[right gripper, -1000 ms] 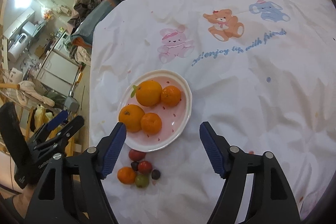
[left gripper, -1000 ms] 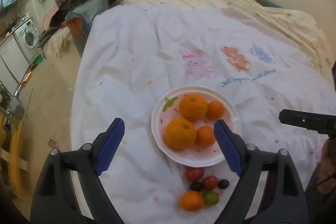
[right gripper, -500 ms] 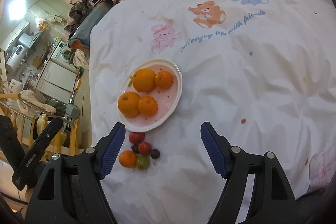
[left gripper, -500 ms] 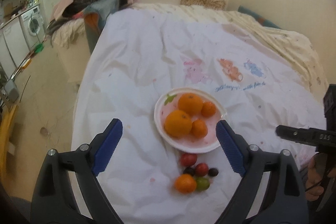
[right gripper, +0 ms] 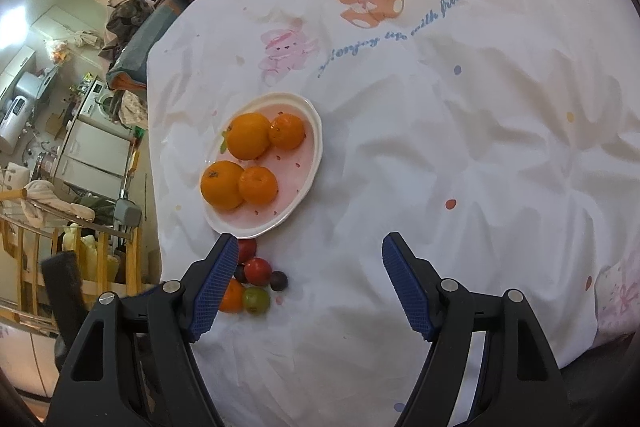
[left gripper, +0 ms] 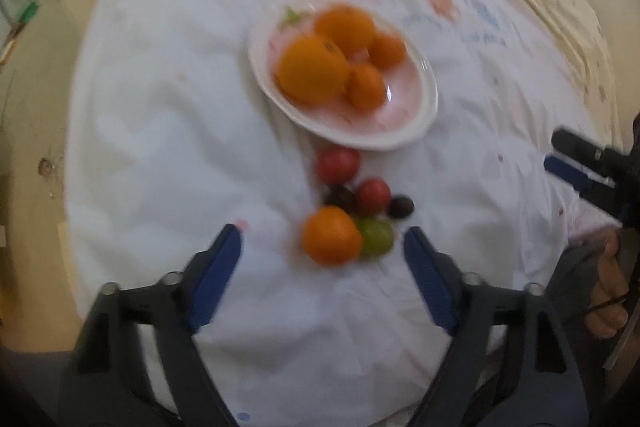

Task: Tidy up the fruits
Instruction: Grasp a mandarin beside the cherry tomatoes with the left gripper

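Though blurred, four plated oranges [right gripper: 248, 163].

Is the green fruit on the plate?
No, the green fruit lies on the sheet below the plate, which holds only four oranges.

left view: motion-blurred throughout, sheet [left gripper: 168, 131] print unreadable
orange [right gripper: 233, 295]: half hidden behind right gripper [right gripper: 308, 285] finger
red fruit [right gripper: 247, 247]: partly behind same finger
right gripper [left gripper: 580, 171] in left view: cut by edge
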### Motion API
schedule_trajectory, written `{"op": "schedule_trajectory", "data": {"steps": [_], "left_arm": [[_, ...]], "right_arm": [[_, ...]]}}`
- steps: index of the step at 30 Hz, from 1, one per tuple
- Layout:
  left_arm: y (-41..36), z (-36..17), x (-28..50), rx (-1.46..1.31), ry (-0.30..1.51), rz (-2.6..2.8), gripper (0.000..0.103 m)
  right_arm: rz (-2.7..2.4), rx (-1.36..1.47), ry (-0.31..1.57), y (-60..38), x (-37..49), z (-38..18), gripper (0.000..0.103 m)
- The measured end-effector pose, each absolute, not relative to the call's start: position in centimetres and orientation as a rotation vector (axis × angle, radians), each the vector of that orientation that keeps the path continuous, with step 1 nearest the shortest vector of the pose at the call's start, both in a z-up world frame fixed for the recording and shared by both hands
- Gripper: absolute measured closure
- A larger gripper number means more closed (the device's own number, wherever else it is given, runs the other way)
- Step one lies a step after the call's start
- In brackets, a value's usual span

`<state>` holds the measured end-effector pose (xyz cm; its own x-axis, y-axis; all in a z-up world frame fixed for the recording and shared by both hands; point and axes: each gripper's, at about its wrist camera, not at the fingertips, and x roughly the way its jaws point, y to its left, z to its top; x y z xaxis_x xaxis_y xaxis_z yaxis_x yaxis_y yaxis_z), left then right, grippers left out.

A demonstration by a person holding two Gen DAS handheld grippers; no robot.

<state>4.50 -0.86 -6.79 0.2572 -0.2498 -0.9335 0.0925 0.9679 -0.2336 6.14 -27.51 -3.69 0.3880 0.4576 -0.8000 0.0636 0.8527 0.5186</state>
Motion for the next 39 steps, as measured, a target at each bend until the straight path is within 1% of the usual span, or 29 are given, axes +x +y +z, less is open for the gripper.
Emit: {"op": "schedule_trajectory", "data": {"steps": [4, 7, 10, 11, 18, 21, 22, 26, 33, 37, 39], "left_arm": [[-2.2, -8.0, 4.7, -0.125, 1.330, -0.238, 0.030], [-2.8, -9.0, 5.2, -0.118, 1.356, -0.220, 0.034], [-3.0, -10.0, 5.9, -0.112, 1.378, -0.187, 0.048], [-2.9, -10.4, 6.1, -0.126, 1.392, -0.184, 0.050], [-2.4, -11.4, 6.5, -0.218, 1.421, -0.193, 0.051], [-2.2, -11.2, 6.6, -0.228, 1.417, -0.178, 0.065], [-2.1, -11.2, 6.6, -0.221, 1.418, -0.176, 0.068], [-1.5, -10.7, 6.5, -0.260, 1.418, -0.185, 0.069], [-0.1, -7.4, 6.0, -0.243, 1.308, -0.141, 0.069], [0.4, -6.3, 6.1, -0.213, 1.263, -0.084, 0.069], [0.9, -6.2, 6.2, -0.205, 1.258, -0.053, 0.069]], "right_arm": [[0.263, 0.515, 1.165, -27.4, 6.3, -3.8, 0.026], [0.261, 0.507, 1.174, -27.2, 6.4, -4.0, 0.026], [0.265, 0.496, 1.176, -27.1, 6.6, -4.1, 0.026], [0.264, 0.491, 1.173, -27.1, 6.6, -4.1, 0.026], [0.262, 0.480, 1.172, -27.0, 6.9, -4.1, 0.026], [0.264, 0.469, 1.177, -26.5, 7.1, -4.3, 0.026], [0.264, 0.465, 1.179, -26.4, 7.1, -4.4, 0.026], [0.271, 0.440, 1.182, -25.7, 7.2, -4.4, 0.026], [0.302, 0.411, 1.195, -25.0, 6.9, -4.7, 0.026], [0.363, 0.411, 1.249, -23.9, 6.7, -5.5, 0.026], [0.407, 0.399, 1.301, -22.7, 6.2, -6.3, 0.028]]}}
